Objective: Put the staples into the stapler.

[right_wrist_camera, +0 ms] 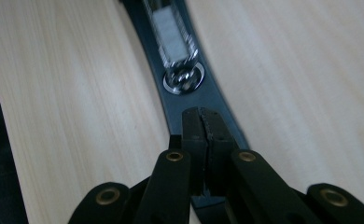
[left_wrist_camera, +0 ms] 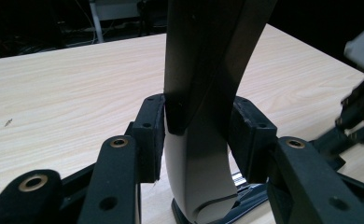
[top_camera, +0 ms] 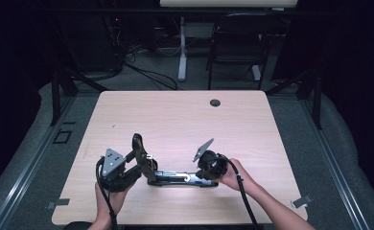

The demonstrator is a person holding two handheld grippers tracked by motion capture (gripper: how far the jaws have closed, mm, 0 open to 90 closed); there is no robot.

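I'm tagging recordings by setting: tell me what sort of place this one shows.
Probably a lab or studio set up for recording: a pale wooden desk with a cable port, ringed by dark curtains, with loose cables on the floor and a chair behind.

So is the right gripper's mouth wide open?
No, in the right gripper view the right gripper has its two black jaws pressed together, resting on the flat dark base of the stapler.

Table (top_camera: 175, 115) evenly lit from above, surroundings dark, soft shadows, right gripper view blurred at top.
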